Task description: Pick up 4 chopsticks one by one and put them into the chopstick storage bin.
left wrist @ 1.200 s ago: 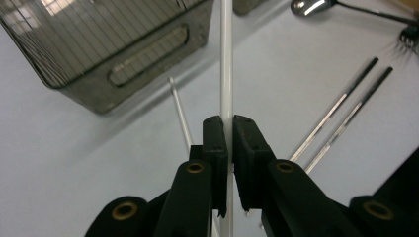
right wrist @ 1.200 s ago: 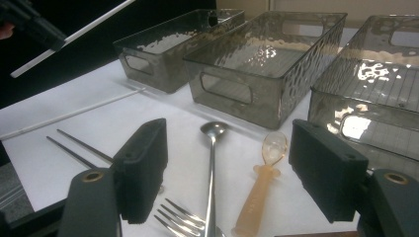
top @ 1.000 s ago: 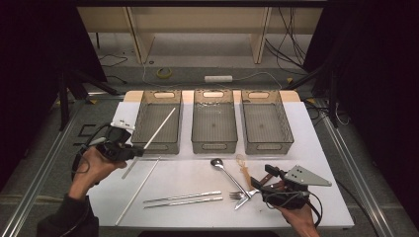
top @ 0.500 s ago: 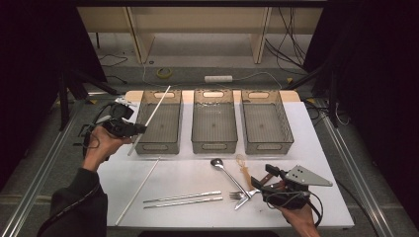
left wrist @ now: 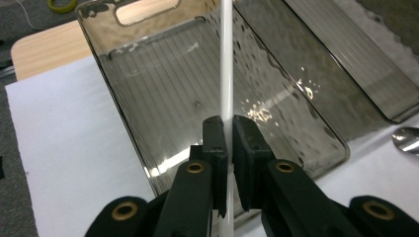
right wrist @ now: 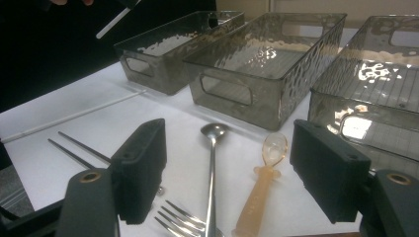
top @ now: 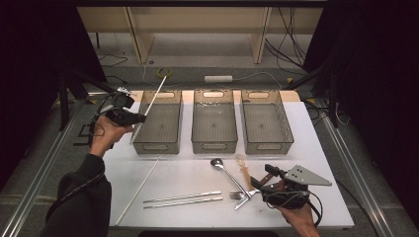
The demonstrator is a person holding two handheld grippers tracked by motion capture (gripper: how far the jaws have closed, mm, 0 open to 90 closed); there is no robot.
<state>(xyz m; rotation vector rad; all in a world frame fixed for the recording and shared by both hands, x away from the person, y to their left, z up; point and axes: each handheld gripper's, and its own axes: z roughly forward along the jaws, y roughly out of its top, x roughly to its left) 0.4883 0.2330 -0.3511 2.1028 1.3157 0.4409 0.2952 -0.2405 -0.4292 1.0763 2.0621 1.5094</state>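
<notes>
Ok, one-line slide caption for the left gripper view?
Left tongs shut on a white straw, held over the leftmost smoked-plastic bin.

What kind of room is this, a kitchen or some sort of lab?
Probably a lab or recording bench, not a kitchen: a white-topped table in a dark enclosure, loose cables on the grey floor, and a hand-held black two-jaw gripper clamping a thin white rod.

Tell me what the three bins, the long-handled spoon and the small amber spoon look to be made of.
Bins: likely smoky clear plastic; see-through rippled walls with glossy glints.
Long-handled spoon: probably polished metal; silvery, mirror-bright bowl and handle.
Small amber spoon: seemingly translucent plastic or silicone; light passes through its amber bowl, duller sheen.
</notes>
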